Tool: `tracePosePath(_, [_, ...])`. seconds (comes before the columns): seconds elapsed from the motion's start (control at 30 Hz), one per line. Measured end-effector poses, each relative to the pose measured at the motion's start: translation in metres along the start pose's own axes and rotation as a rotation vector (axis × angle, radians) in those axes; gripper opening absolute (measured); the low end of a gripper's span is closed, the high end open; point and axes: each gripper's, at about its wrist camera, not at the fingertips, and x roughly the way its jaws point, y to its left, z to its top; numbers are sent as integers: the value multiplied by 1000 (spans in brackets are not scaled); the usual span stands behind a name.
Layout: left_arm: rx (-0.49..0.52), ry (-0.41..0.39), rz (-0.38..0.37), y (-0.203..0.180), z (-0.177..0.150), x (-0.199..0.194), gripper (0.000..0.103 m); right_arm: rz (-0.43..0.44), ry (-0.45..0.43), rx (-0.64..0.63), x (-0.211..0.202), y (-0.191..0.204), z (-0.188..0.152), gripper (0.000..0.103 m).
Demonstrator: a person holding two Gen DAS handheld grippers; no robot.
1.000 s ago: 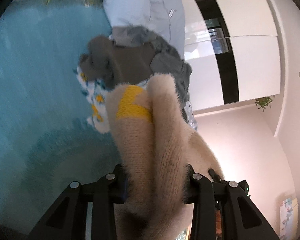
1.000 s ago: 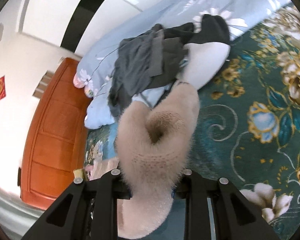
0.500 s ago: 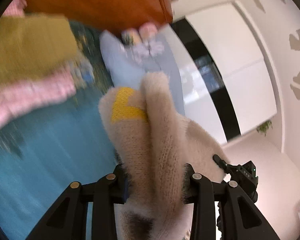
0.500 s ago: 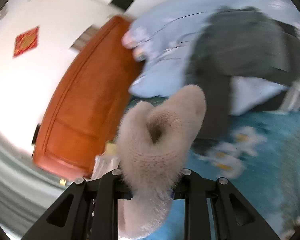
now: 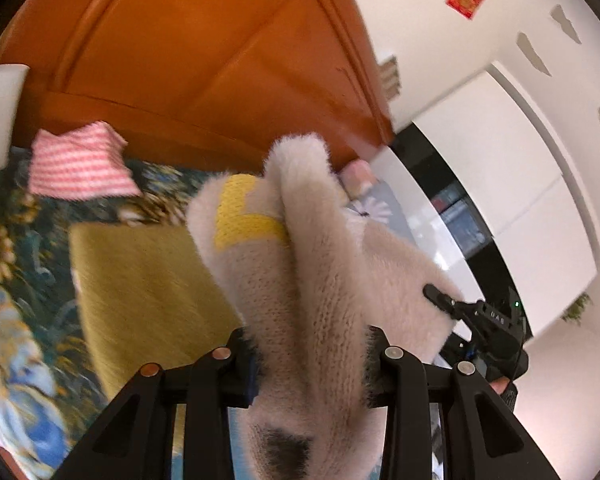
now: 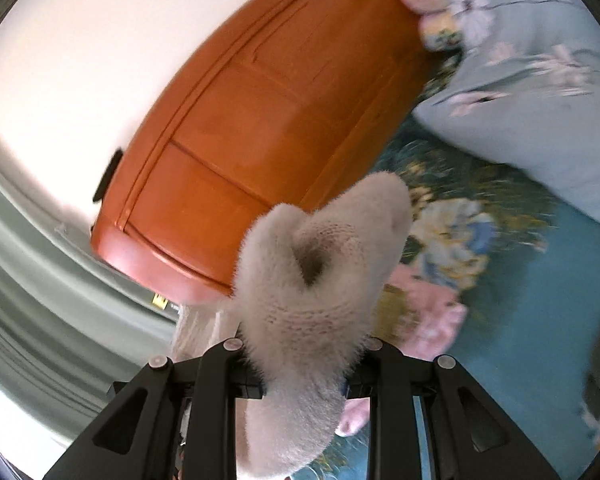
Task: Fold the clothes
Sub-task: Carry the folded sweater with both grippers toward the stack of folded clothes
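Note:
A fluffy cream sweater [image 5: 312, 280] with a yellow patch is bunched between the jaws of my left gripper [image 5: 308, 360], which is shut on it and holds it above the bed. The same cream sweater [image 6: 312, 280] fills the jaws of my right gripper [image 6: 304, 364], also shut on it. The right gripper's black body [image 5: 480, 320] shows past the sweater's edge in the left wrist view. Below lie a folded mustard-yellow garment [image 5: 140, 288] and a folded pink-and-white striped one [image 5: 80, 160]. A pink garment [image 6: 424, 312] lies just past the right gripper.
An orange wooden headboard [image 5: 204, 60] stands behind the folded clothes. The bedspread [image 6: 520, 312] is teal with large flowers. A pale blue floral pillow [image 6: 520, 80] lies to the right. White walls and wardrobe doors [image 5: 520, 160] rise beyond the bed.
Both grippers have swung with the cream sweater away from the pile of grey clothes toward the headboard. The folded yellow and pink garments have come into view beneath. Both grips are unchanged.

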Motion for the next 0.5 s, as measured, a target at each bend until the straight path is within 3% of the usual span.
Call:
tracePosePath(0.3, [-83, -65, 90, 72, 11, 0, 38, 42, 131, -86, 115, 25, 22, 25])
tracePosePath(0.4, [-107, -73, 116, 89, 3, 2, 38, 61, 157, -82, 140, 16, 23, 25])
tracePosePath(0.5, [-138, -35, 142, 105, -11, 9, 38, 27, 191, -66, 158, -4, 15, 25])
